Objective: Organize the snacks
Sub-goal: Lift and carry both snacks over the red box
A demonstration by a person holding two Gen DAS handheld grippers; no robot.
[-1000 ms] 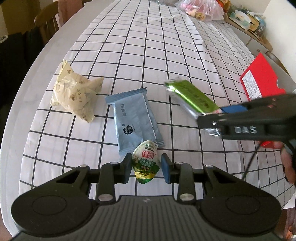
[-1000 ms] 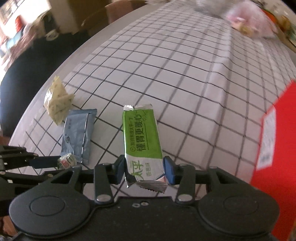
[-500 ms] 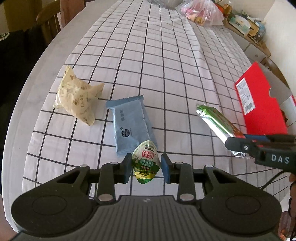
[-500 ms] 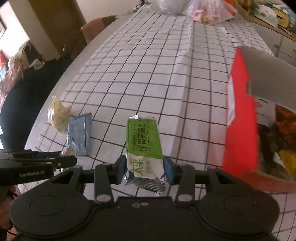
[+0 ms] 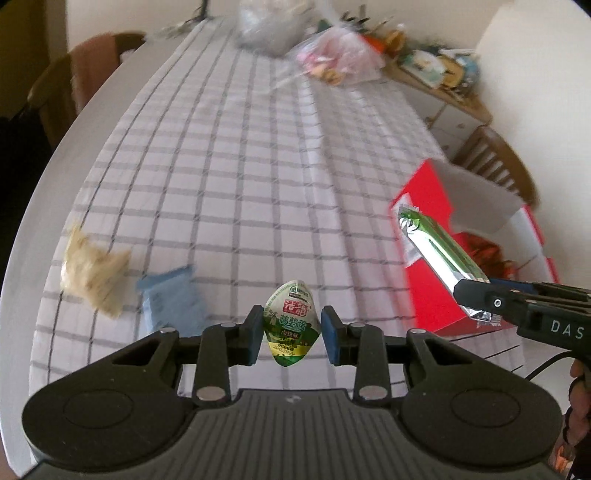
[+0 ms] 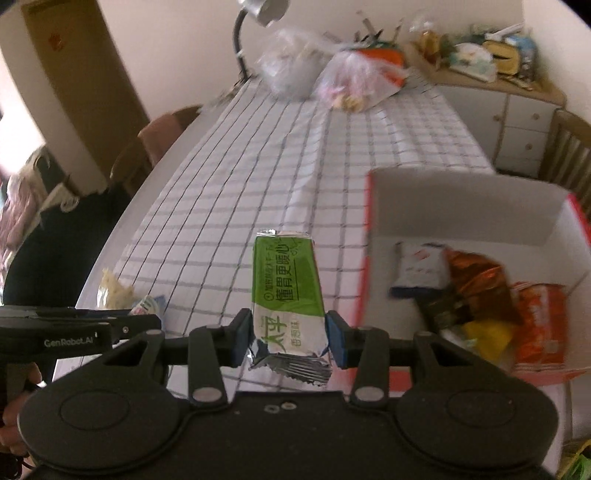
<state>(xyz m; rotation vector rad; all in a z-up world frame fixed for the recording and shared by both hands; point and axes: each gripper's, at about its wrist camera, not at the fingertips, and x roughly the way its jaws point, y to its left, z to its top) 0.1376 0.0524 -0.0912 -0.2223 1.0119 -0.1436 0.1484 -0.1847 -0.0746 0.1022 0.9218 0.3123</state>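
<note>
counter [image 5: 229,177] checked cloth | plastic bags [image 6: 351,79] far end | lamp [image 6: 258,11] | wooden chair [image 5: 495,162] | cabinet [image 6: 517,118]

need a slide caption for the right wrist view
Right tongs grip a green snack bar beside the open red box of snacks, above the checked tablecloth.

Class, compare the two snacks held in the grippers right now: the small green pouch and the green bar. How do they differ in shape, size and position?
Shape: the pouch is rounded with a pointed tip, while the bar is a long, flat rectangle. Size: the pouch looks shorter than the bar. Position: the left gripper holds the pouch over the tablecloth; the right gripper holds the bar beside the red box. Both are green, sealed and clamped between blue pads.
</note>
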